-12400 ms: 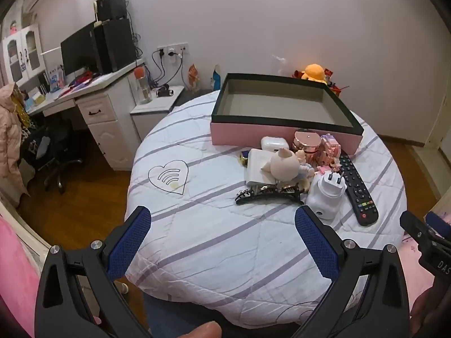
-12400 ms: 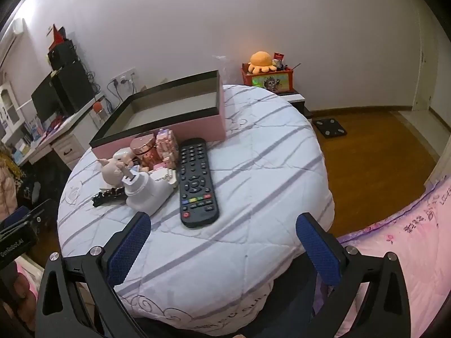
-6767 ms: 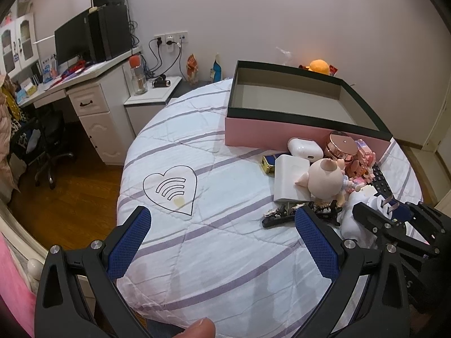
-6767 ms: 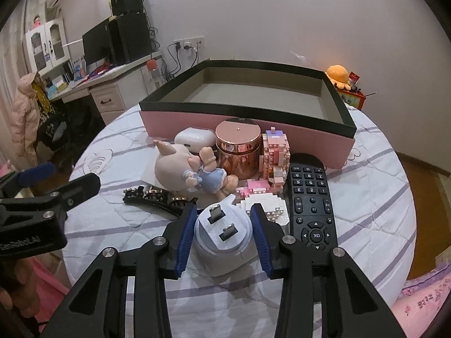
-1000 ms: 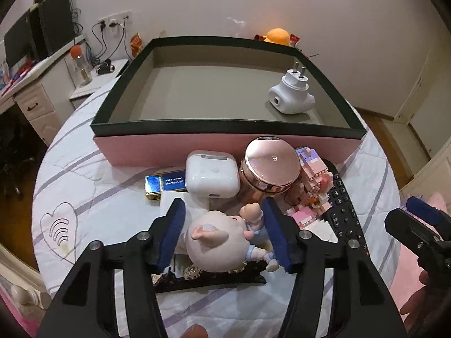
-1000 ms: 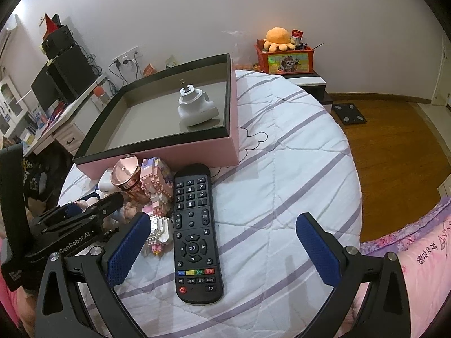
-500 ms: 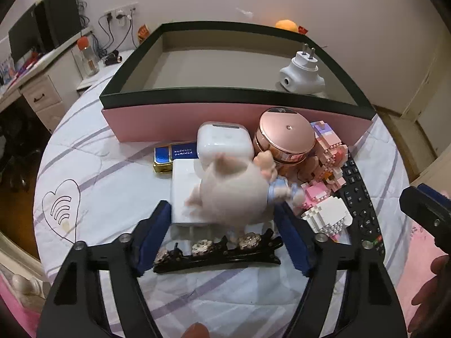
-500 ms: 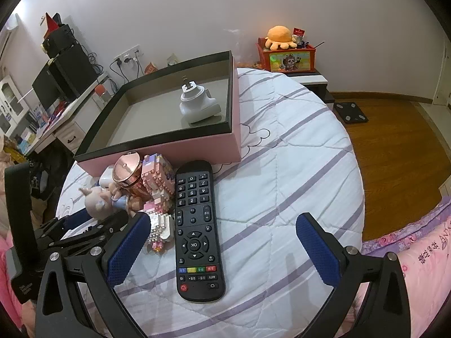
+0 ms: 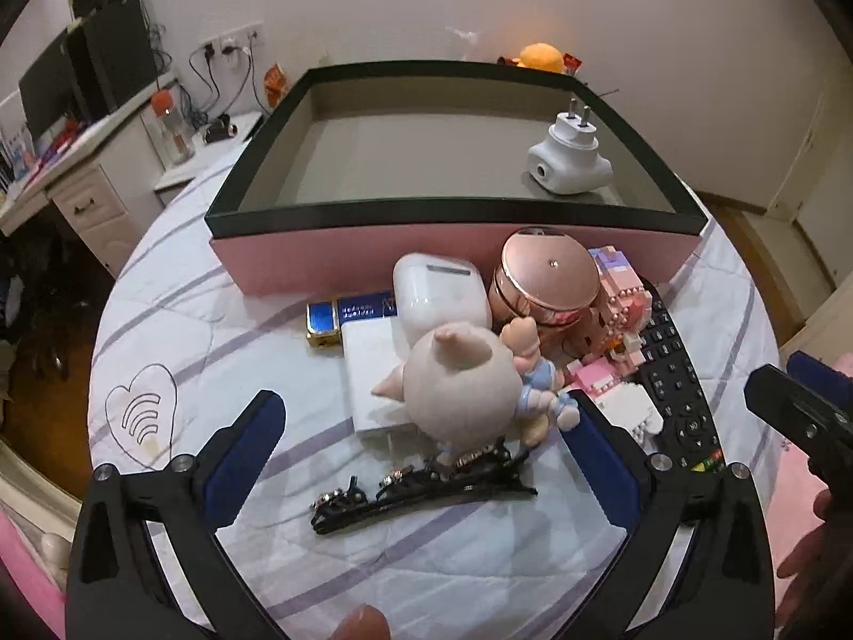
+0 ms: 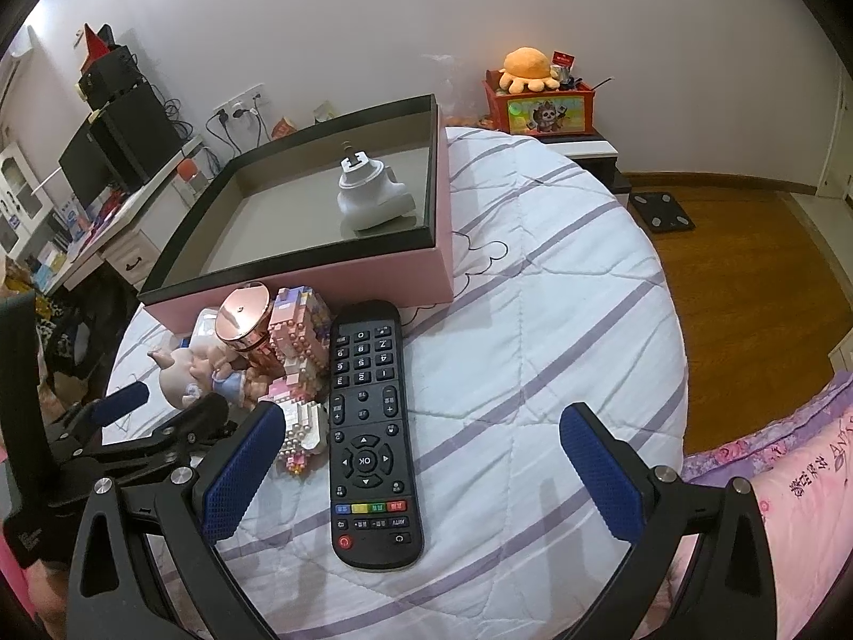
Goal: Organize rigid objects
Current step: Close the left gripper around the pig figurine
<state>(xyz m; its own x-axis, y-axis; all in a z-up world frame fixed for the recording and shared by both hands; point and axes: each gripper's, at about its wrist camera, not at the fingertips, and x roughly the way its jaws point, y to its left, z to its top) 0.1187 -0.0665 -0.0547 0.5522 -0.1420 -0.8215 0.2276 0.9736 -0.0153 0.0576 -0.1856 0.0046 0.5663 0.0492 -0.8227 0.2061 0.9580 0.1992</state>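
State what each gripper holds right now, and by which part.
Nothing is held. The left gripper stands open around the pig figurine without touching it; the right gripper hangs open above the remote.

A: In the box [image 9: 453, 261]?
B: Only plug adapter [image 9: 568, 165], far right corner.
A: Before the box?
B: Earbud case [image 9: 440, 298], tin [image 9: 549, 277], pig figure [image 9: 464, 389] on charger [image 9: 373, 373]; hair clip [image 9: 421, 485] nearest; remote [image 10: 368, 426] rightmost.

Box [image 9: 453, 256] floor mostly free; plug adapter [image 9: 568, 162] blocks right corner.

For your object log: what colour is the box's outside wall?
Pink box, seen best in the left wrist view.
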